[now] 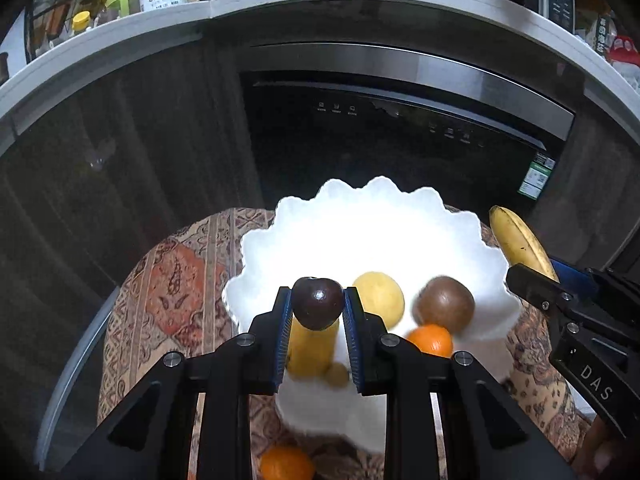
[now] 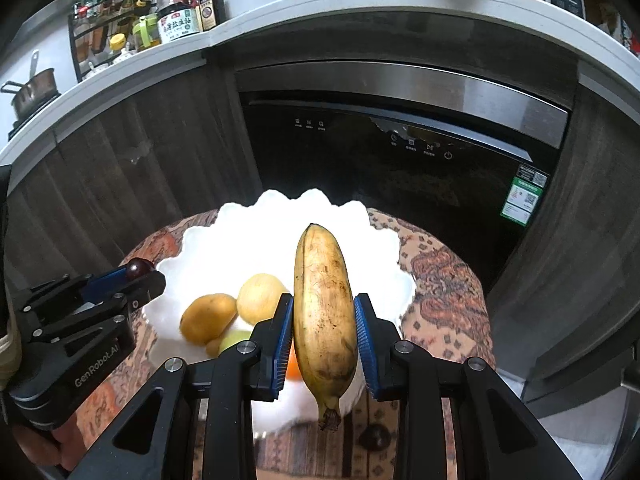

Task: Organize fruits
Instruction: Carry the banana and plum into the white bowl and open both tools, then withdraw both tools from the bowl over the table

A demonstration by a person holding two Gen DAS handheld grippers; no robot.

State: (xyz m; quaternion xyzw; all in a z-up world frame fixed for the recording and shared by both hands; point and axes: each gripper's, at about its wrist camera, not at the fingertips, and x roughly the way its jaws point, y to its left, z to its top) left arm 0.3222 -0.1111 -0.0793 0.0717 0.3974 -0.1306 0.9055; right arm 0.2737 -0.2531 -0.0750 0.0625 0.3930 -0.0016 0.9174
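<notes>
I have left tongs (image 1: 317, 307) clamped on dark plum (image 1: 318, 302), right tongs (image 2: 324, 330) clamped on banana (image 2: 323, 312), both above white bowl (image 1: 360, 216) for dropping in

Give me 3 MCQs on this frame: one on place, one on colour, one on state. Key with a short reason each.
1. Where is the brown round fruit?
A. in the white scalloped bowl
B. on the counter
C. on the patterned cloth

2. What colour is the small round fruit in the left tongs?
A. green
B. dark purple
C. white

3. What state are the right tongs in?
A. open and empty
B. shut on an orange
C. shut on the banana

Key:
1 A, it lies on the bowl's white inside beside the pale yellow fruit.
2 B, its glossy skin shows dark purple between the blue pads.
3 C, both pads press the banana's sides, stem end toward the camera.
</notes>
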